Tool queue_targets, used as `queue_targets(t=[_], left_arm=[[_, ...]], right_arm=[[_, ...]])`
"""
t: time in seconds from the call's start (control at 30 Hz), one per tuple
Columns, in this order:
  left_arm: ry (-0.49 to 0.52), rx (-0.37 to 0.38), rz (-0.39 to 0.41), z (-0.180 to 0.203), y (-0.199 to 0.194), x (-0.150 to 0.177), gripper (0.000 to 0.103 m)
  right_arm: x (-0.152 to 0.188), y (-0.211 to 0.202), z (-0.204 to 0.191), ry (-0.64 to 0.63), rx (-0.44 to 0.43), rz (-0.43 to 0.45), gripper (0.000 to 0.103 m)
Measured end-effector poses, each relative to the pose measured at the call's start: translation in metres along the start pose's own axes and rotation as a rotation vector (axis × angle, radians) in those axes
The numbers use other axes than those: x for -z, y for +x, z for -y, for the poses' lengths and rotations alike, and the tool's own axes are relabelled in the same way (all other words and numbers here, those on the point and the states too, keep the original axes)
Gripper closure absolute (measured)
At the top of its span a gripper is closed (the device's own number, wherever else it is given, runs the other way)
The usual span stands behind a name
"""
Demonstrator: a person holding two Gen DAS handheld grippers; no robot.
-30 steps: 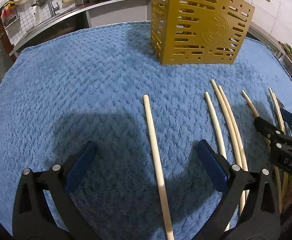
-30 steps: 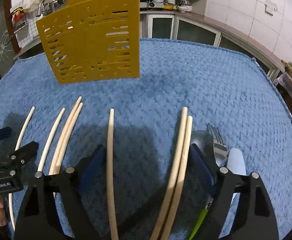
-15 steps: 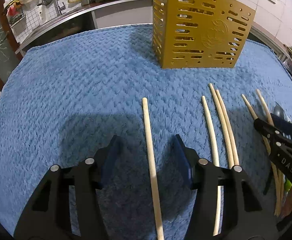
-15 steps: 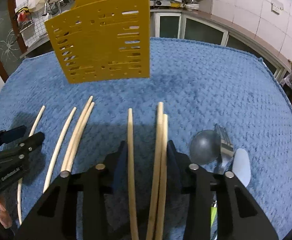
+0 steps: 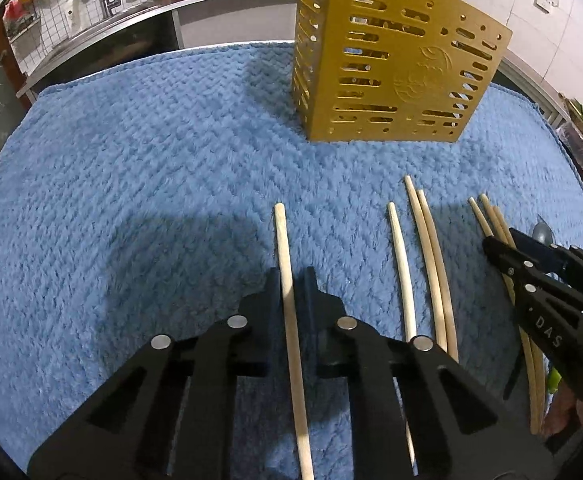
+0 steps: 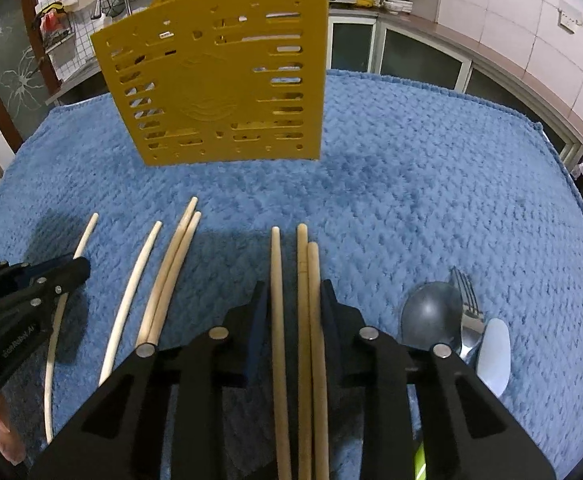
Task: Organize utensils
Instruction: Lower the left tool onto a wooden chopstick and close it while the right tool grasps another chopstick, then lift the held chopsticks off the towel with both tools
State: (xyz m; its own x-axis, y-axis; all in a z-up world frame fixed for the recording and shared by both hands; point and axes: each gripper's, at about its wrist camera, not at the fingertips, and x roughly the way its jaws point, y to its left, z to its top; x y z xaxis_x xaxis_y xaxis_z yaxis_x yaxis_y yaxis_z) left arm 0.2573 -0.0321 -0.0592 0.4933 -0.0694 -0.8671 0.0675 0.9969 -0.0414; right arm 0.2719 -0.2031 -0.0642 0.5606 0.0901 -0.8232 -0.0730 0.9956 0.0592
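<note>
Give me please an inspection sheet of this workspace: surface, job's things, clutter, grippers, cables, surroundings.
Surface: blue towel covers the table.
Job's things: yellow holder upright at the back; seven chopsticks lie on the towel; spoon and fork at the right.
Clutter: nothing seen.
Grippers: left gripper closing, one chopstick between its jaws; right gripper closing around three chopsticks.
Cables: nothing seen.
Surroundings: kitchen counter with a tap behind; tiled wall at the right.
</note>
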Motion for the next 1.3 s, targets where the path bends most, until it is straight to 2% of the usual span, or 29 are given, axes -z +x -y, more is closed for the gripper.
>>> queue_targets(t=[0.03,0.13,0.33,0.57,0.73,1.0,1.3], left_arm=[[-0.003,0.003,-0.002,-0.001,0.0,0.0,0.094],[-0.004,0.009,-0.002,-0.002,0.001,-0.001,0.095],[0.003,0.018,0.009,0.0,-0.002,0.0,0.099],[0.011,0.074,0.026,0.009,-0.009,0.002,0.099],[-0.003,0.068,0.031,0.002,-0.009,0.0,0.099],[-0.018,0.082,0.037,-0.005,-0.011,-0.004,0.099],[-0.019,0.081,0.033,-0.005,-0.008,-0.003,0.099]], right_arm=[[-0.001,0.001,0.0,-0.003,0.001,-0.003,0.084],[-0.004,0.0,0.0,-0.004,-0.007,-0.004,0.091],[-0.008,-0.009,0.007,0.029,-0.037,0.01,0.091],[-0.011,-0.02,0.019,0.074,-0.074,0.011,0.091],[-0.009,-0.018,0.028,0.118,-0.092,0.007,0.091],[-0.011,-0.019,0.047,0.176,-0.082,0.013,0.091],[-0.003,-0.004,0.065,0.213,-0.067,-0.05,0.088]])
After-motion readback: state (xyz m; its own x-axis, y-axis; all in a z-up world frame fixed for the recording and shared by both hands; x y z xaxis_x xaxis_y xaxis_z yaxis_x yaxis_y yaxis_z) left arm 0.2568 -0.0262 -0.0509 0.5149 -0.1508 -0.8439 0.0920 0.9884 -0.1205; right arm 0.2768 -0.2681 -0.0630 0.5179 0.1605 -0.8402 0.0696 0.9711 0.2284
